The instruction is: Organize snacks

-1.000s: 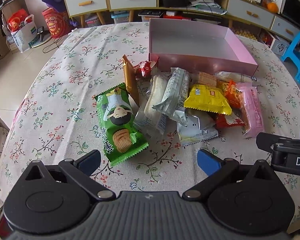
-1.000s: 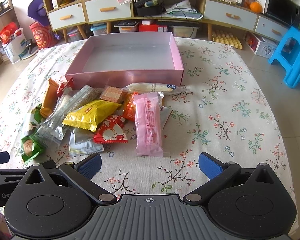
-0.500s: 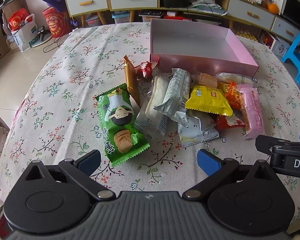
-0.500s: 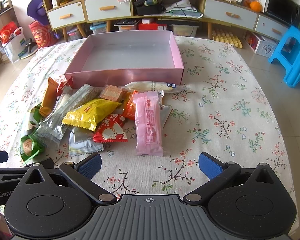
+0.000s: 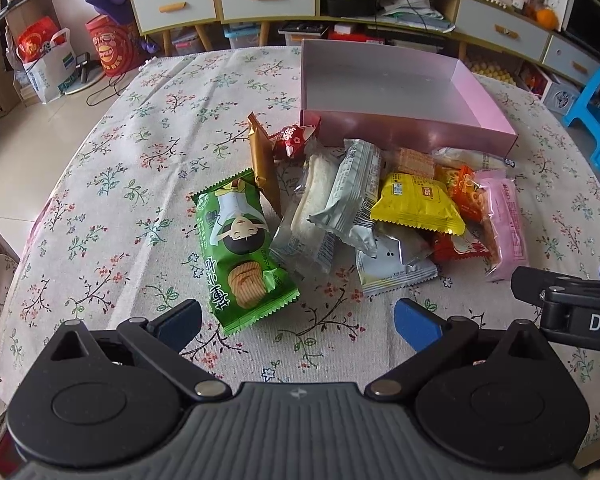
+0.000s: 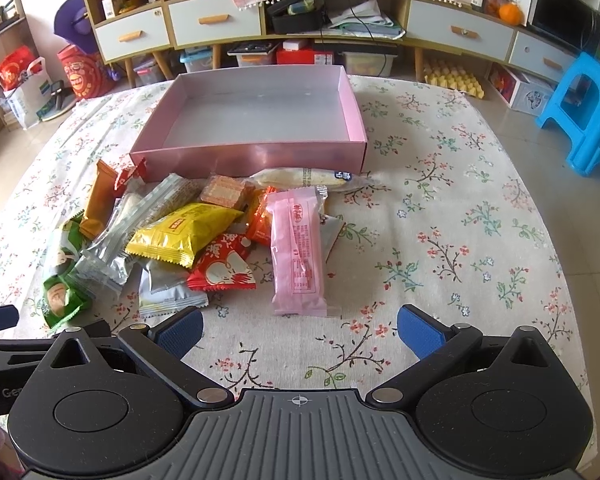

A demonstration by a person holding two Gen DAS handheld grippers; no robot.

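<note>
An empty pink box (image 5: 412, 136) (image 6: 256, 160) stands at the far side of the floral table. In front of it lies a pile of snack packs: a green pack (image 5: 242, 252) (image 6: 62, 276), a yellow pack (image 5: 416, 204) (image 6: 184, 228), a pink pack (image 5: 506, 216) (image 6: 298, 248), a brown bar (image 5: 262, 160), silver packs (image 5: 352, 192) and red packs (image 6: 224, 268). My left gripper (image 5: 298, 320) is open and empty, just short of the green pack. My right gripper (image 6: 300, 328) is open and empty, just short of the pink pack.
The floral tablecloth (image 6: 440, 240) covers the table; its edge falls away at left and right. Cabinets with drawers (image 6: 212, 20) line the far wall. A blue stool (image 6: 584, 120) stands right of the table. The right gripper's body shows in the left wrist view (image 5: 572, 304).
Both grippers have crept slightly forward toward the pile. The snacks and box have not moved.
</note>
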